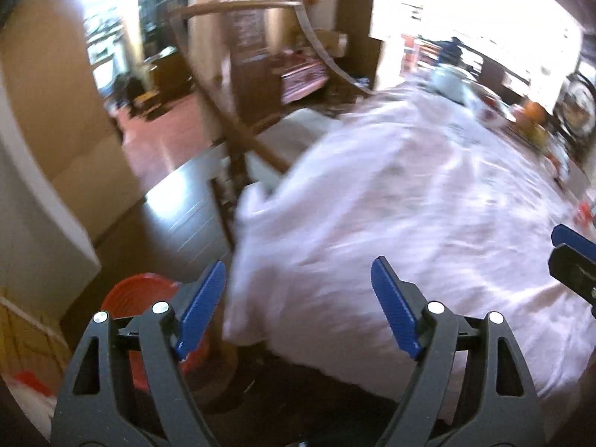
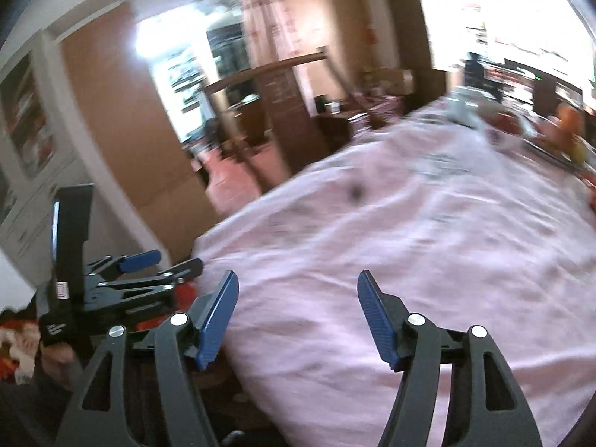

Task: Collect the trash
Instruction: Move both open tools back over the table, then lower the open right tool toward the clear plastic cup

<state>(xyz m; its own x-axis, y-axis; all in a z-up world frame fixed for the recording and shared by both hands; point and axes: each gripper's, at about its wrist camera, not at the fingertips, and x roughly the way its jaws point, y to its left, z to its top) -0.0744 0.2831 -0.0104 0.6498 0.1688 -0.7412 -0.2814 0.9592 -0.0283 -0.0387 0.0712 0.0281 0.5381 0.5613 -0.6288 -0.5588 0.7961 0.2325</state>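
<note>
Both grippers, left (image 1: 298,298) and right (image 2: 298,313), gape empty; red bin (image 1: 138,298) lower left

A cloth (image 1: 428,216) covers the table and hangs over its near-left edge, with a chair (image 1: 238,119) just beyond that edge and a bin (image 1: 134,298) on the floor (image 1: 178,208) below and to the left of it. At the cloth's far end stands a jug (image 1: 449,80), and blurred dishes (image 2: 558,130) lie to its right. The left gripper (image 1: 298,305) hangs over the cloth's near-left edge, with the right gripper (image 2: 298,316) to its right over the cloth.
</note>
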